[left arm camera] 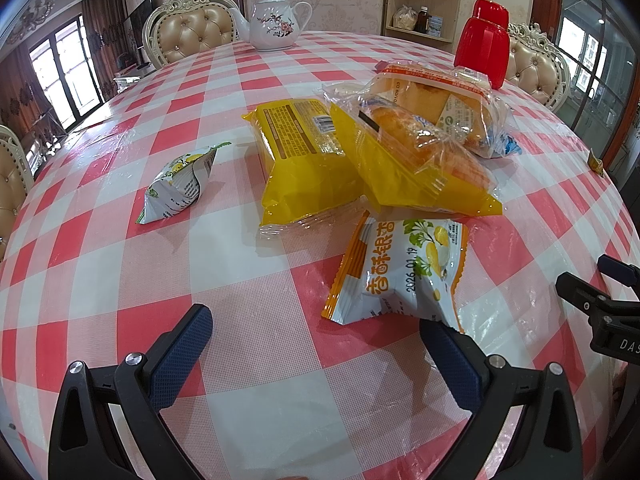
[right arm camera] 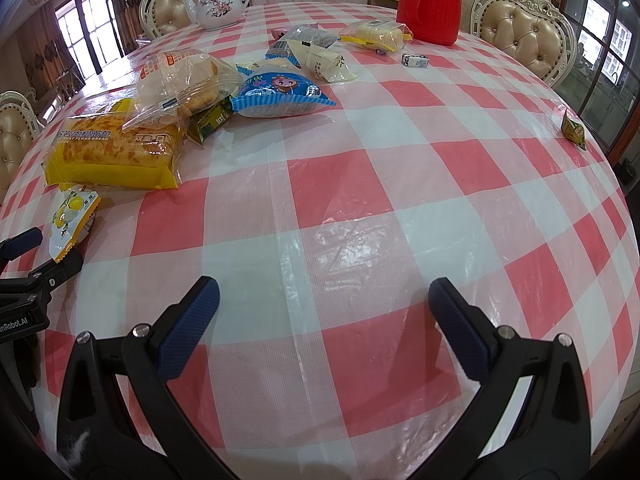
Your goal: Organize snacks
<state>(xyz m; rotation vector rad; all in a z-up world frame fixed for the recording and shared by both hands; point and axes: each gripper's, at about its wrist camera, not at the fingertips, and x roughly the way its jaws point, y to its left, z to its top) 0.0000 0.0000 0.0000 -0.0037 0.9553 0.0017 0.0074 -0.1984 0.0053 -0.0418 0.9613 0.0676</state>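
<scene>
Left gripper (left arm camera: 316, 336) wide, holding nothing, low over the checked surface (left arm camera: 120, 240). Right gripper (right arm camera: 324, 304) also wide, nothing held, over bare cloth.

Readable text: orange-white snack pouch (left arm camera: 396, 272), just ahead of the left gripper, printed "2026.01.19" plus large Chinese characters; right fingertip (left arm camera: 444, 340) overlaps its corner. Yellow bread pack (right arm camera: 116, 148) reads "FLOSS BREAD". Left gripper body in the right view marked "nRobot.AI".

Left view only: green-white pouch (left arm camera: 180, 184) lying apart, barcoded yellow pack (left arm camera: 304, 160).

Right view only: blue cartoon pack (right arm camera: 280, 94), far cluster of wrapped snacks (right arm camera: 316, 46) near the red thermos (right arm camera: 432, 4), small yellow-green candy (right arm camera: 574, 130) at the far edge. Teapot (left arm camera: 276, 20) in both.
</scene>
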